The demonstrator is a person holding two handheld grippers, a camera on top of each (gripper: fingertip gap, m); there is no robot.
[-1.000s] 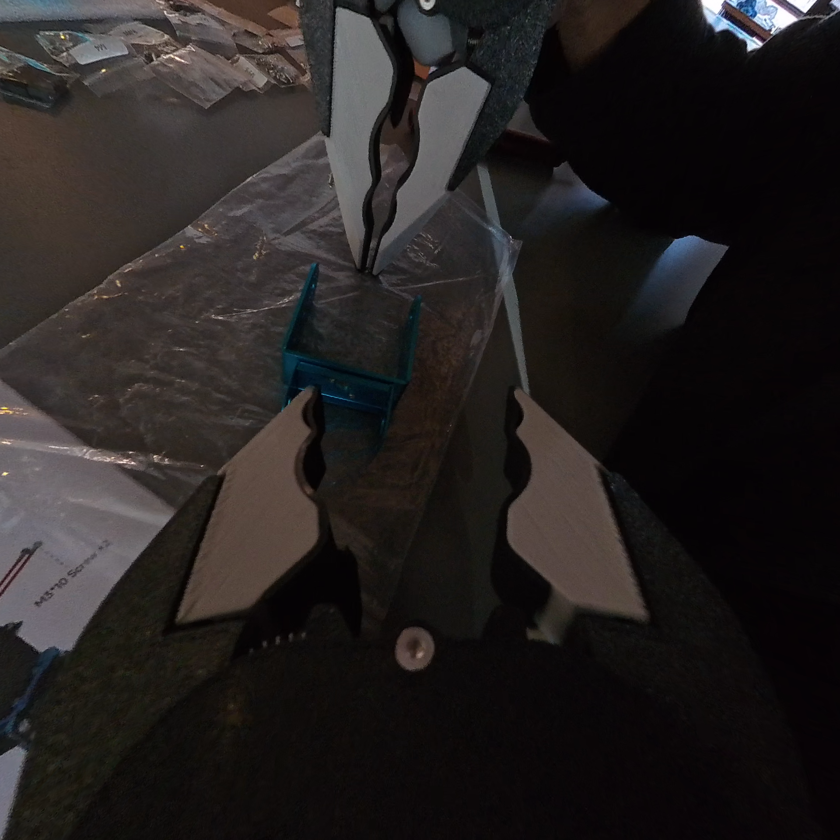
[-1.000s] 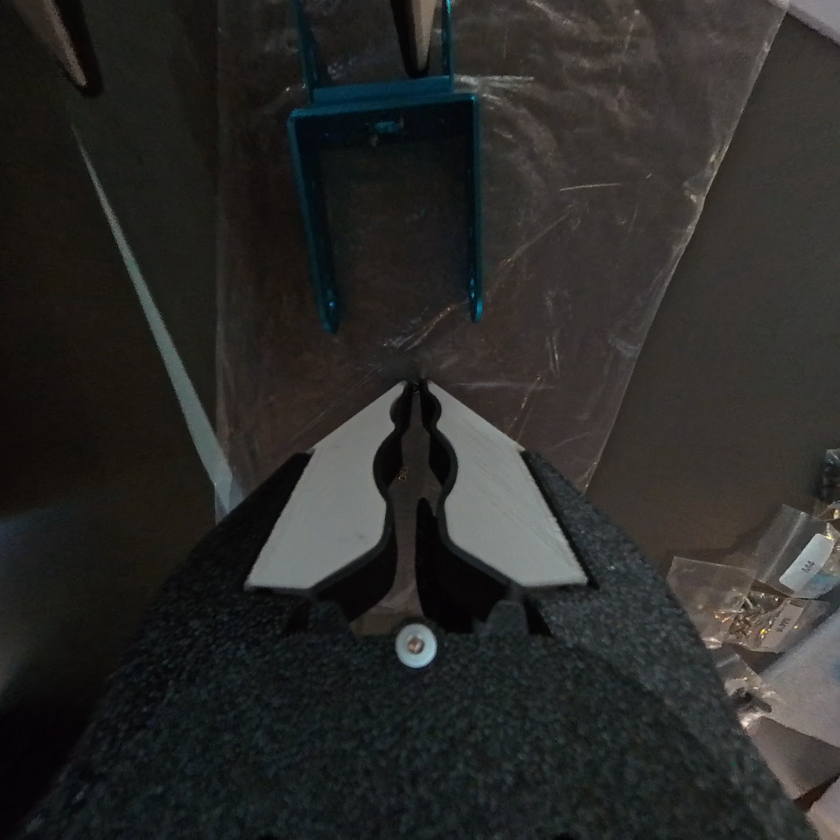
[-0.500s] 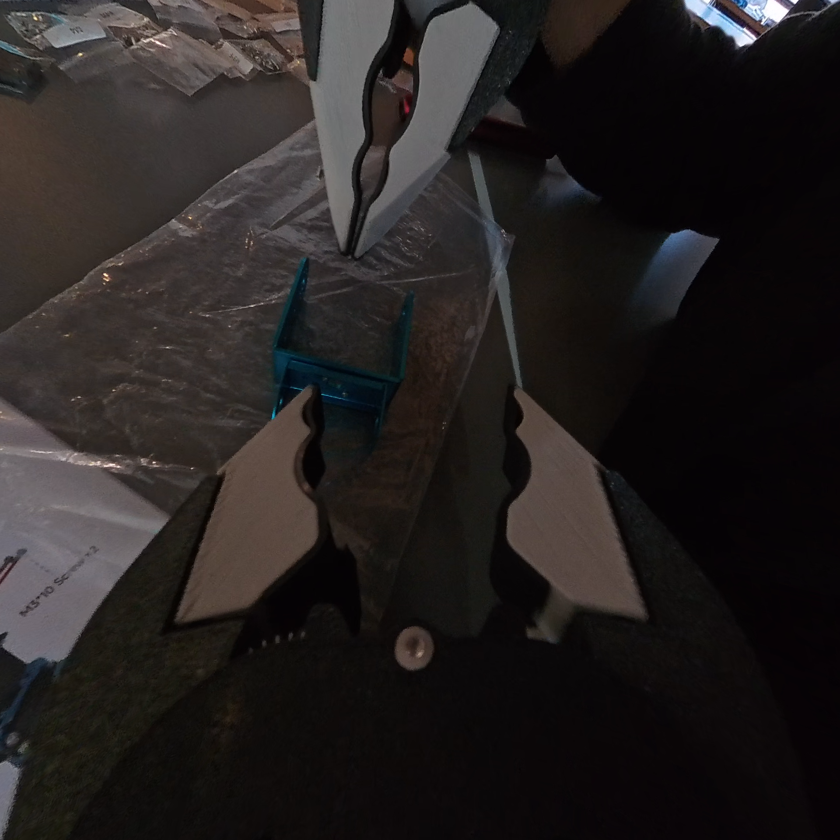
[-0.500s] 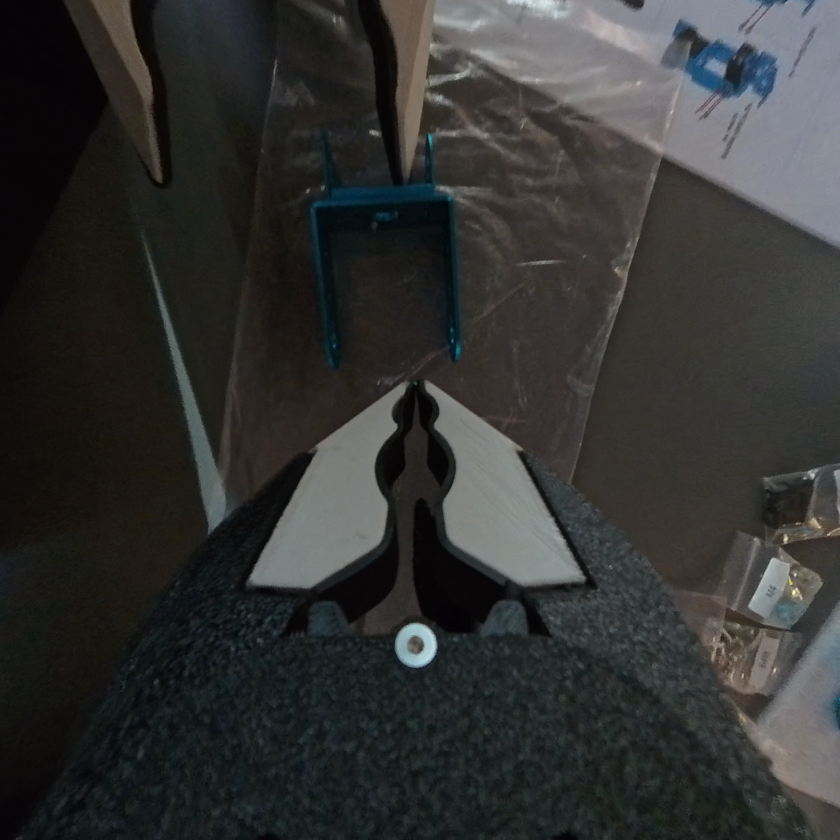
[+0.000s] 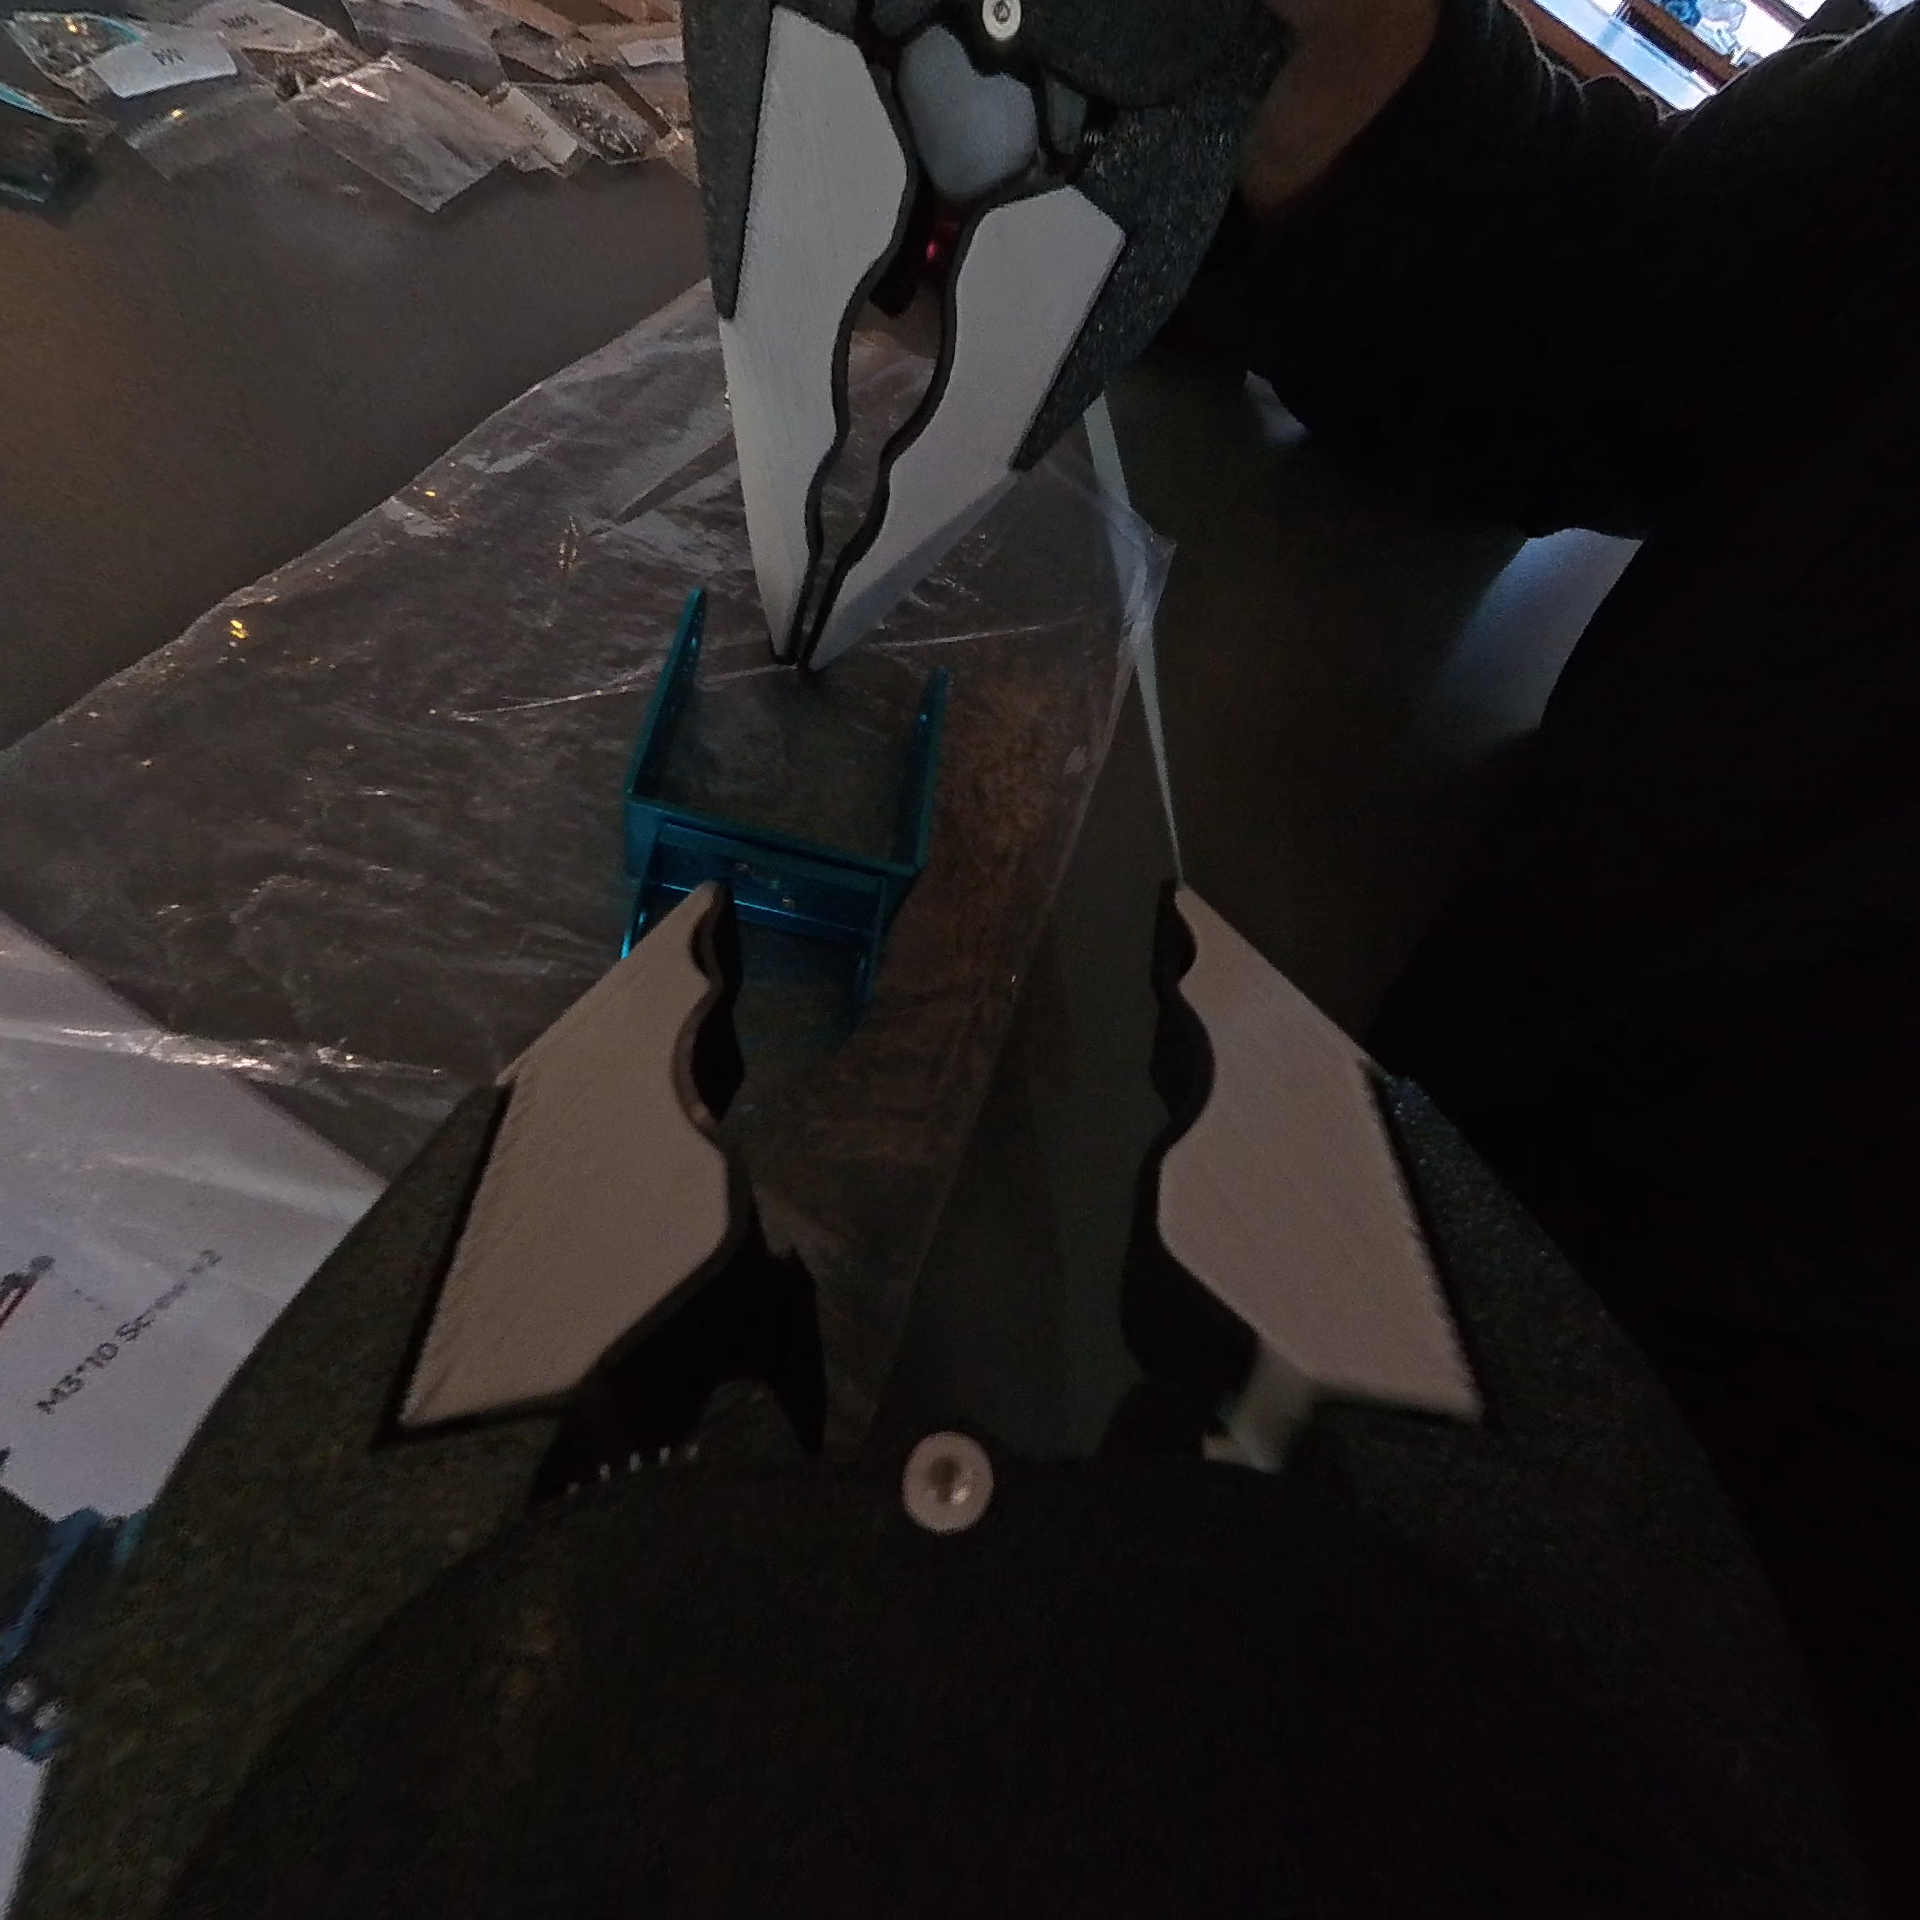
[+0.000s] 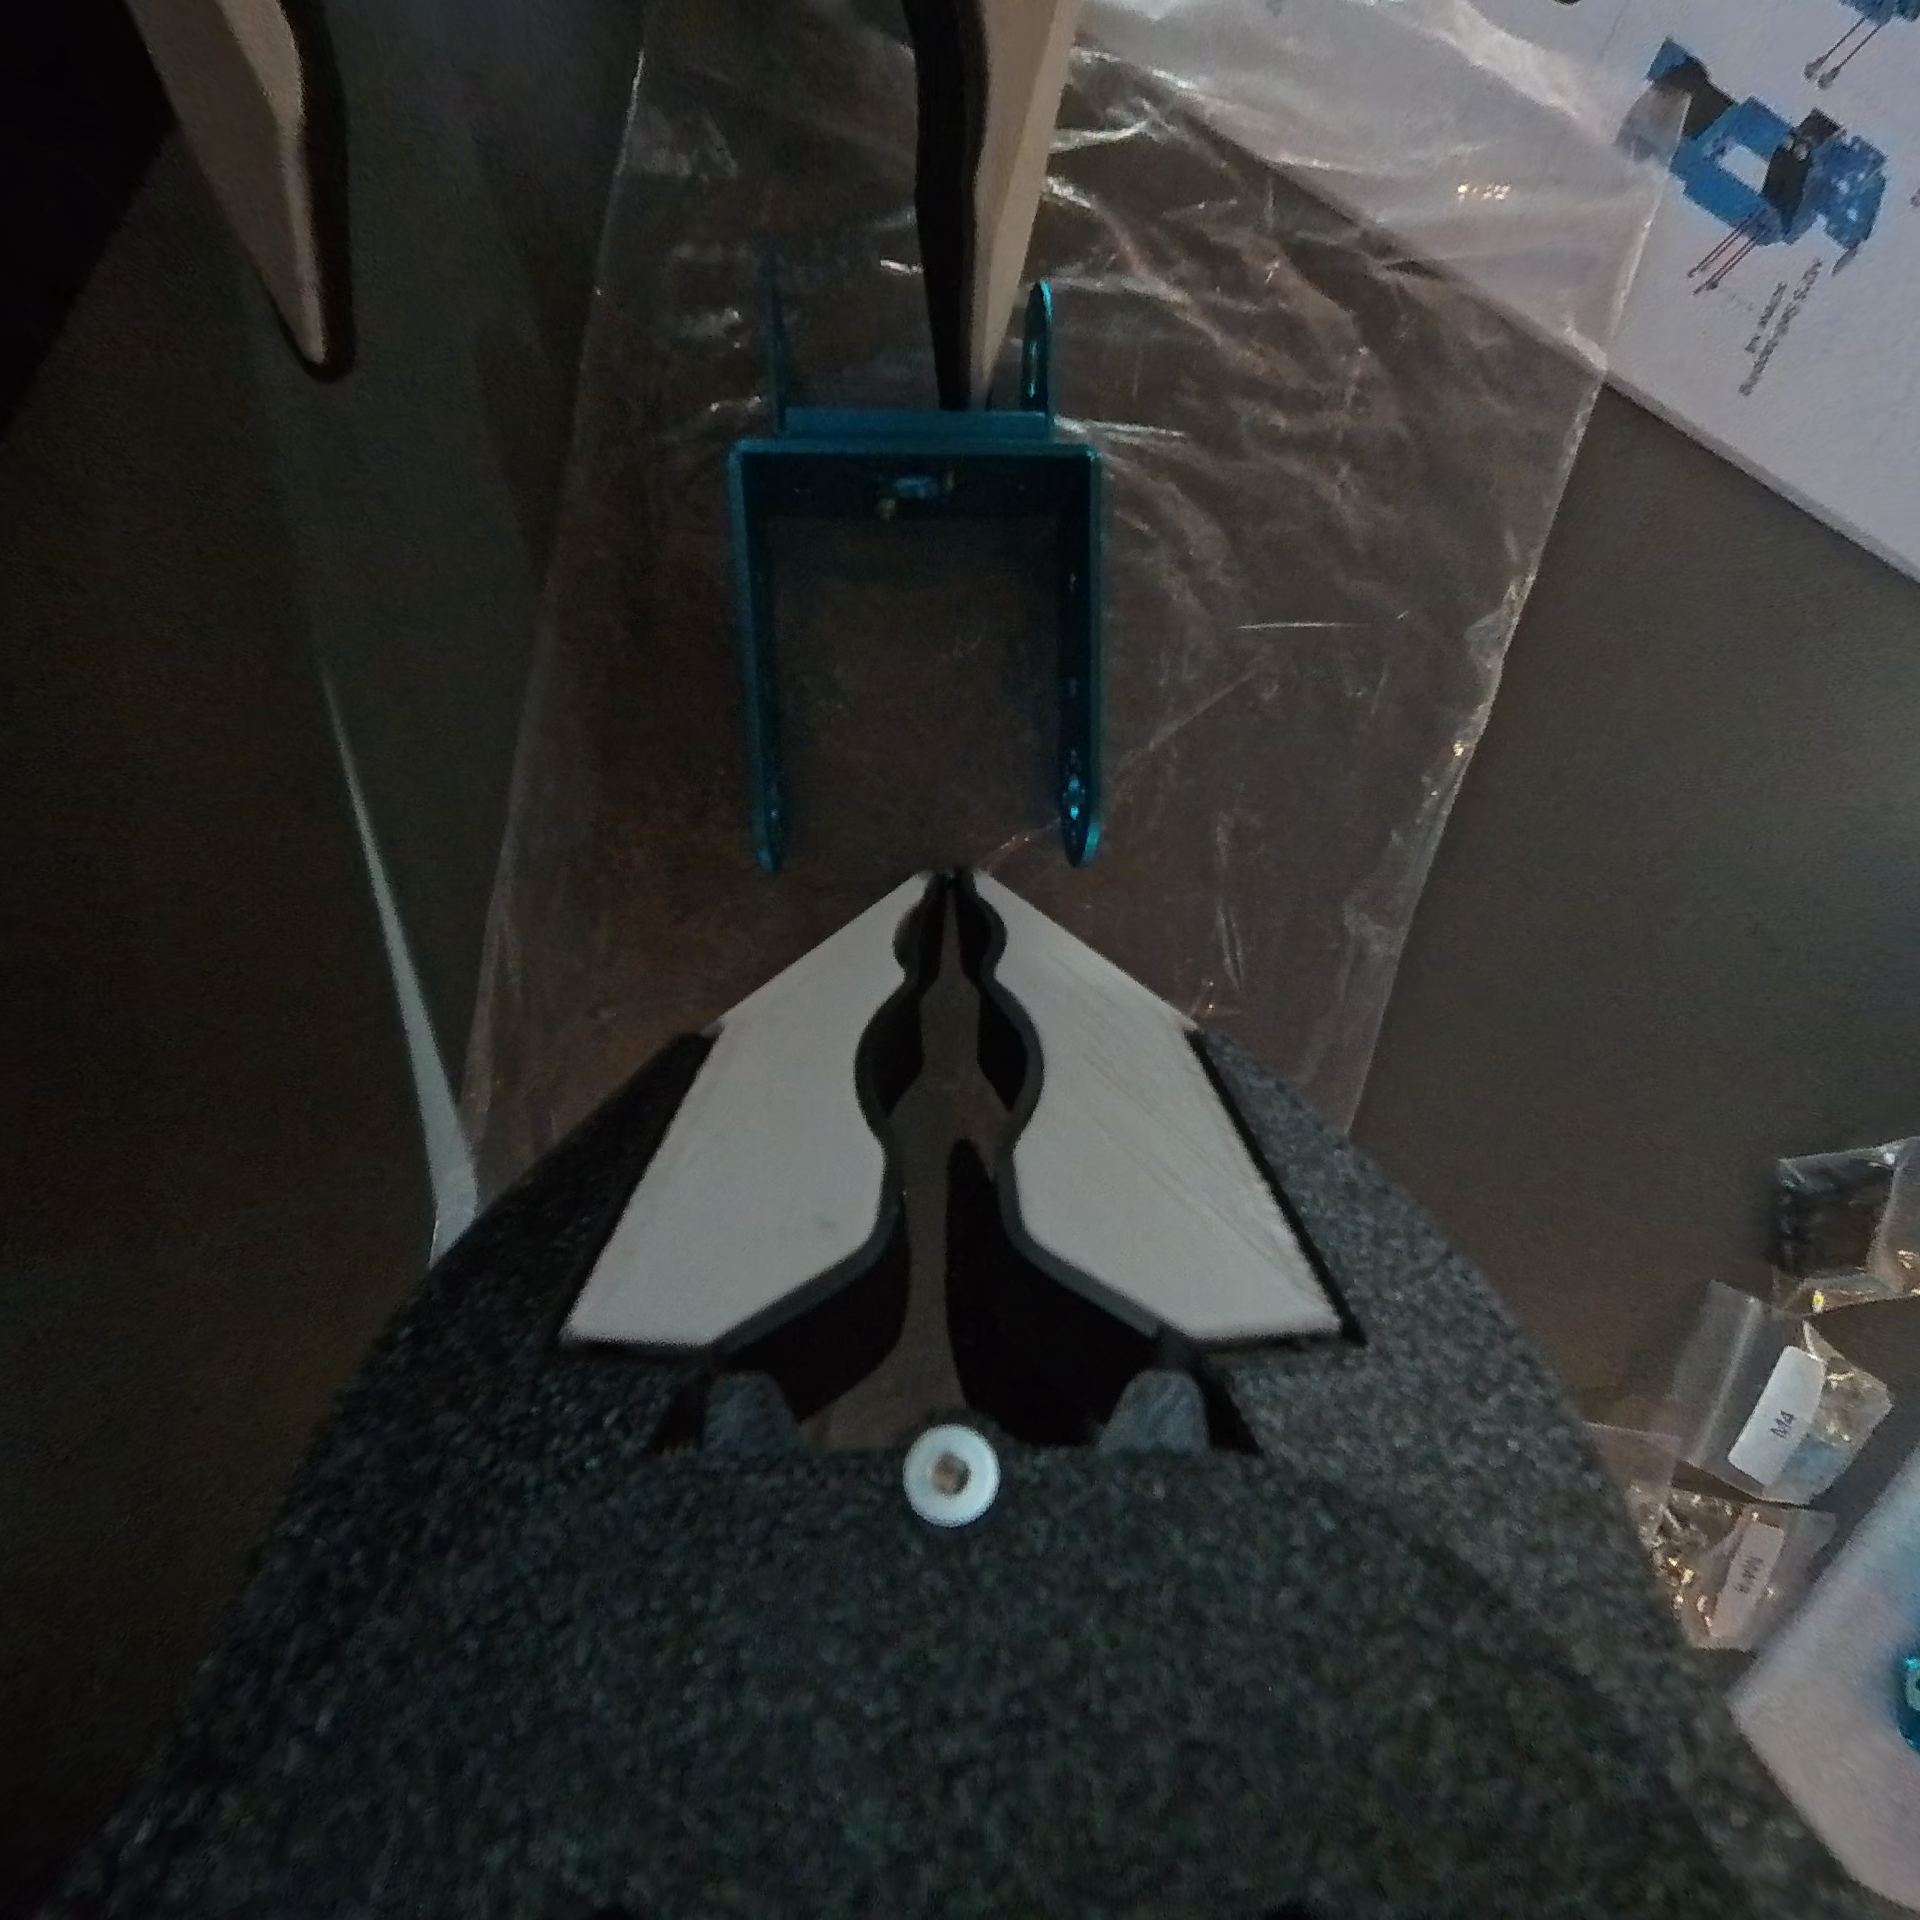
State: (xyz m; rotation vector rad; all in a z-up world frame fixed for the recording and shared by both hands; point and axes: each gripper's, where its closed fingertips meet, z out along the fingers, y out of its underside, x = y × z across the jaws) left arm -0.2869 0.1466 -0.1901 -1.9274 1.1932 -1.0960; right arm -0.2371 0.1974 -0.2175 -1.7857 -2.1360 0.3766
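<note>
A blue metal bracket (image 5: 769, 831), two U shapes joined back to back, lies on a clear plastic sheet (image 5: 364, 779). My left gripper (image 5: 940, 914) is open and empty, its left fingertip (image 5: 707, 935) right at the bracket's near end. My right gripper (image 6: 951, 878) is shut with nothing seen between its fingers. Its tips sit just before the open ends of the bracket (image 6: 753, 675) arms. In the left wrist view the right gripper (image 5: 805, 660) points down onto the sheet at the bracket's far end. The left gripper (image 6: 649, 374) shows beyond the bracket.
A white printed instruction sheet (image 5: 125, 1195) lies left under the plastic and also shows in the right wrist view (image 6: 1766, 260). Several small bags of parts (image 5: 364, 125) lie at the back of the dark table (image 5: 260, 364); more bags (image 6: 1787, 1403) lie right. A person's dark sleeve (image 5: 1558, 260) fills the right. Tip to tip, the grippers are about 8 cm apart.
The right gripper pulled back from the bracket and tilted, so the bracket sits farther off in its view, then eased closer. It stayed shut. The left gripper stayed open and barely moved.
</note>
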